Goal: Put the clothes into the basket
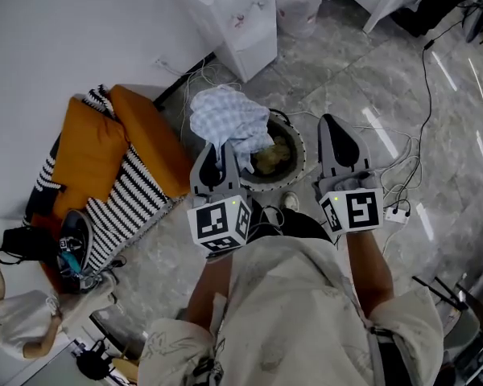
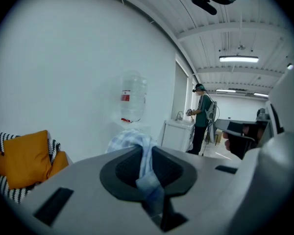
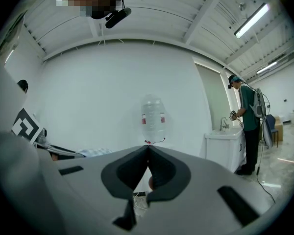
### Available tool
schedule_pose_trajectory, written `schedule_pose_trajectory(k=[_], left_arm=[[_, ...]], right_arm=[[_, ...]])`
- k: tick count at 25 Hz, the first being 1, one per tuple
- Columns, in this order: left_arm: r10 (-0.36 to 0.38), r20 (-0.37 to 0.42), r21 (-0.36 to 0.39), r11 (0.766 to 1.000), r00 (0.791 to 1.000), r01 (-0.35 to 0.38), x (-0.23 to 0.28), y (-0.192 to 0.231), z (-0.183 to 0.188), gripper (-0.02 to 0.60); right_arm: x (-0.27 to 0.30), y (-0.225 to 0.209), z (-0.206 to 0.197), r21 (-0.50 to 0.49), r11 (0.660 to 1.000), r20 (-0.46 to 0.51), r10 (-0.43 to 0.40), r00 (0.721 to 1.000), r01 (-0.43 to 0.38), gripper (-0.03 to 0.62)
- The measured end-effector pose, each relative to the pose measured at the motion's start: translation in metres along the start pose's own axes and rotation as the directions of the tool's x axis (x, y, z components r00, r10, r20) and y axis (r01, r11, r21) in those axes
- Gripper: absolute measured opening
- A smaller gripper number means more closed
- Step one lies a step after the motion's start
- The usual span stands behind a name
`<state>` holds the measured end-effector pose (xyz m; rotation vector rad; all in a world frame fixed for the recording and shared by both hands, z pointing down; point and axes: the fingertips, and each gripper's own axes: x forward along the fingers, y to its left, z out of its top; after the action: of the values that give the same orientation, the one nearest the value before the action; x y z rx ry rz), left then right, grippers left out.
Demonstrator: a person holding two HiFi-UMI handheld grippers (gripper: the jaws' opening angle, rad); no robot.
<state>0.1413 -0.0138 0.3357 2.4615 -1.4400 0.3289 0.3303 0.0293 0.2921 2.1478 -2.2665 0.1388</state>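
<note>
Left gripper [image 1: 222, 158]: your jaws are clamped on a narrow fold of the blue checked cloth [image 1: 225, 119]; the left gripper view shows the fabric pinched between the pads [image 2: 164, 168].
Right gripper [image 1: 332, 123]: your jaws are closed together with nothing between them.
Where the cloth is: it hangs bunched from your left gripper, over the near-left rim of the basket [image 1: 296, 166], not yet inside.
Risk, grip: you hold only a thin fold; a quick swing could pull it free early.
Risk, drop point: much of the cloth lies over or beyond the rim; let go here and it may drape on the edge or slide to the floor.
Risk, cables [image 1: 390, 163]: white leads loop on the floor just beside the basket; a trailing hem or your foot could snag them.
Count, grippers: two, each with one marker cube.
Count, cloth in hand: one.
Count, basket: one, round and woven; a yellowish garment [image 1: 272, 155] already lies inside, one as far as I can tell.
Count, orange cushions [image 1: 84, 155]: two, on one striped throw [image 1: 125, 203], well left of the basket.
Count, water dispenser [image 1: 241, 22]: one, beyond the basket by the wall.
Count, other people: two; one at the lower-left edge of the head view, one far off at a sink [image 2: 202, 116].
</note>
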Motion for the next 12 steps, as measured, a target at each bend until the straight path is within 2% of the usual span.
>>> schedule_pose_trajectory(k=[6, 12], left_arm=[[-0.007, -0.112, -0.004, 1.000, 0.994, 0.006, 0.026, 0.004, -0.062, 0.049], [-0.016, -0.252, -0.023, 1.000, 0.968, 0.010, 0.057, 0.010, -0.138, 0.049]], right_arm=[[-0.003, -0.005, -0.035, 0.015, 1.000, -0.067, -0.025, 0.997, 0.026, -0.012], [-0.007, -0.010, -0.065, 0.026, 0.998, -0.119, -0.051, 0.992, 0.054, -0.012]])
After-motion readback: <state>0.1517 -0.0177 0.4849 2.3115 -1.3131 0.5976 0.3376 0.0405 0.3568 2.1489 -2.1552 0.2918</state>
